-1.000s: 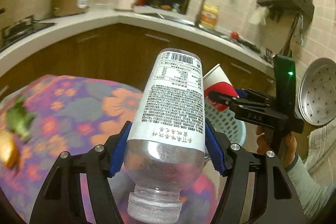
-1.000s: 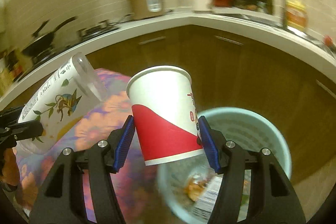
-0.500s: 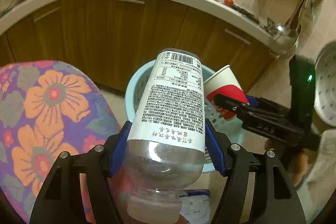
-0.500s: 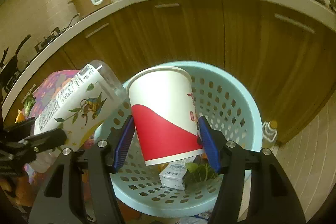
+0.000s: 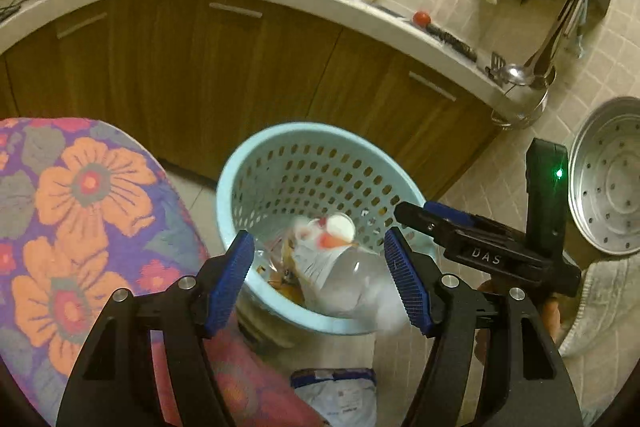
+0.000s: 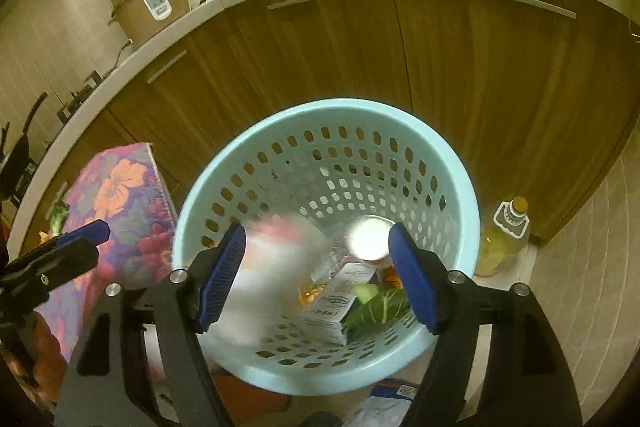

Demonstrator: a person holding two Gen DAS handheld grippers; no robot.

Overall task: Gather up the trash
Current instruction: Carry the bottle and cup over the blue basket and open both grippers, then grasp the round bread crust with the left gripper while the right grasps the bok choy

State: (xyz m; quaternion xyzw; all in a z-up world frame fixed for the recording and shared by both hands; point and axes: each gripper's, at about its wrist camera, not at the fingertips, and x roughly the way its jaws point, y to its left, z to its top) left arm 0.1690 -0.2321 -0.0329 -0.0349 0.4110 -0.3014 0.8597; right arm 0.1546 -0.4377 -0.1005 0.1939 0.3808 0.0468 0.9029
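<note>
A light blue perforated basket stands on the floor by the cabinets. My left gripper is open above its near rim. A blurred clear plastic bottle is falling into the basket, with the red and white paper cup beside it. My right gripper is open over the basket; it also shows in the left wrist view. In the right wrist view the bottle is a blur and the cup is inside, above a small carton and a green leaf.
A table with a floral cloth is left of the basket. A plastic packet lies on the floor near me. An oil bottle stands right of the basket. Wooden cabinets are behind; a metal steamer tray is at right.
Both grippers have opened over the basket. The bottle has left my left gripper and the cup has left my right one; both are dropping into the basket.
</note>
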